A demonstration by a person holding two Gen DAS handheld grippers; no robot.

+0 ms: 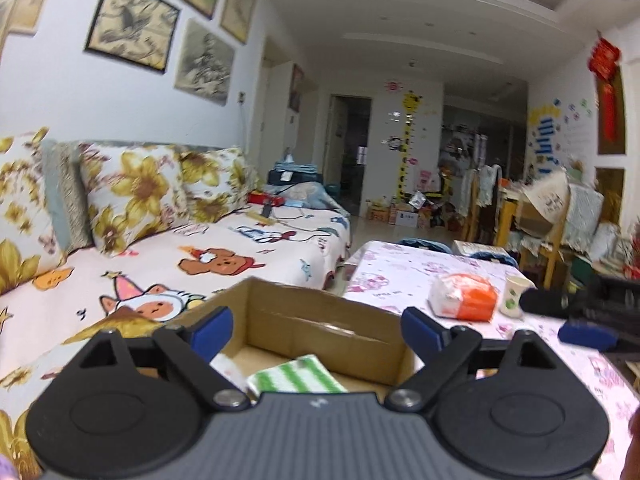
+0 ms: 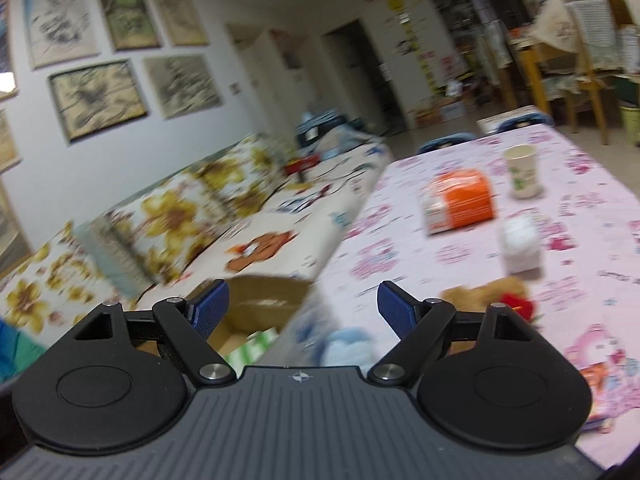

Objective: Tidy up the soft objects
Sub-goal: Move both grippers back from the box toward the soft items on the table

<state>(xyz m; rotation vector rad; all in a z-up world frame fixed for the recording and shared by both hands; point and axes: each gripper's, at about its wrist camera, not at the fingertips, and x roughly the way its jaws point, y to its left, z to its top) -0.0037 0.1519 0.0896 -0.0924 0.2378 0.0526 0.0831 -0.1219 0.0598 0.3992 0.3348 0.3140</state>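
A cardboard box point(image 1: 320, 332) stands between the sofa and the table, with a green-and-white striped cloth point(image 1: 296, 378) lying inside. My left gripper point(image 1: 316, 322) hovers open over the box with nothing between its fingers. In the right wrist view my right gripper point(image 2: 304, 306) is open and empty above the table's left edge, with the box point(image 2: 264, 300) to its lower left. A blue plush point(image 2: 344, 350) lies just under it. A brown teddy point(image 2: 480, 292) with a red part and a white soft lump point(image 2: 520, 248) lie to its right. The right gripper point(image 1: 568, 318) also shows at the left view's right edge.
The table wears a pink patterned cloth point(image 2: 580, 184) and carries an orange tissue pack point(image 2: 460, 202) and a paper cup point(image 2: 522, 176). A sofa point(image 1: 240, 256) with flowered cushions runs along the left wall. Chairs and clutter fill the far right of the room.
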